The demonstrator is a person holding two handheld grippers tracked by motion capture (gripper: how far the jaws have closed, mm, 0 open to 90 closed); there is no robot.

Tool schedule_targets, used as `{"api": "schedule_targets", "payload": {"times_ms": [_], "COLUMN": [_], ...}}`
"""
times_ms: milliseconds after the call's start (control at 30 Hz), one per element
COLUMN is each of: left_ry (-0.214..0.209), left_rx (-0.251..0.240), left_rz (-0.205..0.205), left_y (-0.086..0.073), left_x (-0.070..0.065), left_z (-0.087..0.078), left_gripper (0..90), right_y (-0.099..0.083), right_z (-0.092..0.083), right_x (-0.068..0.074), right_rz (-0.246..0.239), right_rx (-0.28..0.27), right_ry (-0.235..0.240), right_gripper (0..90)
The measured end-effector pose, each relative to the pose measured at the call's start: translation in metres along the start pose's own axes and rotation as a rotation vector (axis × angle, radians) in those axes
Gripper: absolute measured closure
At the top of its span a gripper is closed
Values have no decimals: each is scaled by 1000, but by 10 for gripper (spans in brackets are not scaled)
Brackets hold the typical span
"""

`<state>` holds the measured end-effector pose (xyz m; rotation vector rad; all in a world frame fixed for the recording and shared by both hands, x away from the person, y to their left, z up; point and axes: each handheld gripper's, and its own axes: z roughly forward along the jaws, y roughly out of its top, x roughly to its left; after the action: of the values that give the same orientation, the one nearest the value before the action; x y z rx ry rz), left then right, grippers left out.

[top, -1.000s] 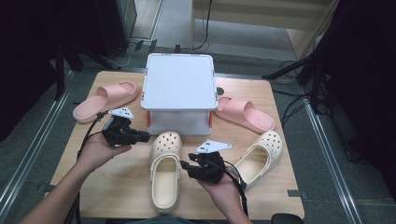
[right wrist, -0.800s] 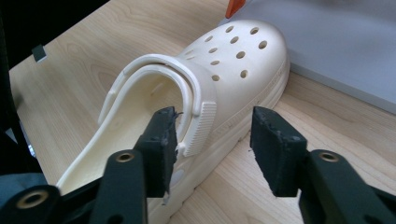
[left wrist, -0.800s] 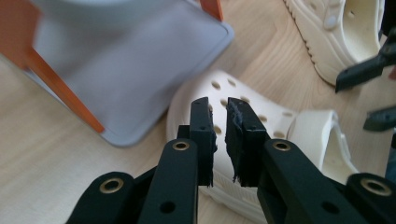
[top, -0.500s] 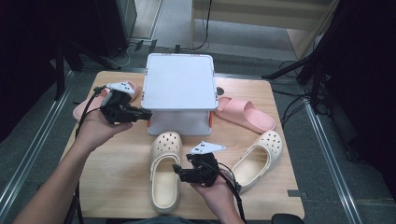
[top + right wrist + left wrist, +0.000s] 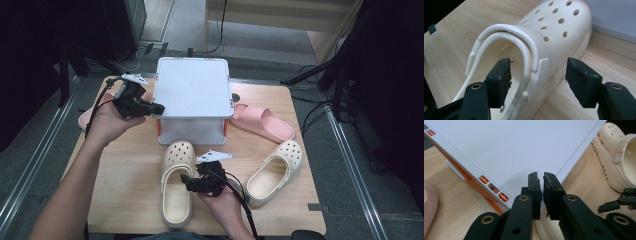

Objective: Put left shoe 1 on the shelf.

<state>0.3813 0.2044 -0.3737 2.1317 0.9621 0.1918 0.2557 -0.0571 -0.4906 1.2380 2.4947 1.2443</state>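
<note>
A: What is each hand doing here?

B: The right gripper (image 5: 188, 181) has its jaws spread wide astride one wall of the nearer cream clog (image 5: 176, 187), one pad inside the shoe, the other outside. The pads are not pressing yet, so nothing is held. Its jaws have just been opening, I'd judge to fit over that wall and lift the clog.

A: And the left?

B: The left gripper (image 5: 156, 107) is raised at the left edge of the white box (image 5: 192, 95), with its lid (image 5: 506, 150) right under the tips. Its jaws have just been closing and now stand almost together, with nothing between them. Clenched like that, it looks ready to nudge or prise the lid rather than pinch it.

A: Where does the clog lie?

B: Flat on the desk (image 5: 125, 165), toe towards the box and just in front of it, heel strap folded forward over the opening.

A: Count the things for me.

B: Two cream clogs: that one and a second clog (image 5: 275, 172) at the right. Two pink slides: one slide (image 5: 262, 122) right of the box, another pink slide (image 5: 87, 117) partly hidden behind the left hand. One box, one lid, still on.
</note>
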Motion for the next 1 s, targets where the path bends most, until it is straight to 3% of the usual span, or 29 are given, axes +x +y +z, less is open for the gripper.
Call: {"api": "schedule_targets", "payload": {"times_ms": [133,233,300,333,367,500,700,1000], "left_ry": [10,6,12,12,21,21,21,8], "left_rx": [-23,-30,-29,-29,-32,-32,-41,-47], "left_rz": [4,1,9,9,14,17,26,19], "left_y": [-4,-5,-5,-5,-5,-5,-5,-5], "left_x": [1,2,2,2,0,0,1,2], "left_z": [1,1,1,1,1,1,3,4], "left_gripper": [852,855,856,857,857,857,855,854], "right_y": [0,1,1,1,0,0,5,20], "right_z": [6,12,18,18,18,17,11,4], "right_x": [1,4,7,7,6,3,-7,-16], "right_rz": [17,9,-29,-29,-33,-23,-19,-19], "right_rx": [-19,3,7,7,3,0,-21,-26], "right_ry": [-4,-10,-65,-65,-92,-78,-97,-95], "right_gripper": [386,389,415,415,482,517,743,773]}}
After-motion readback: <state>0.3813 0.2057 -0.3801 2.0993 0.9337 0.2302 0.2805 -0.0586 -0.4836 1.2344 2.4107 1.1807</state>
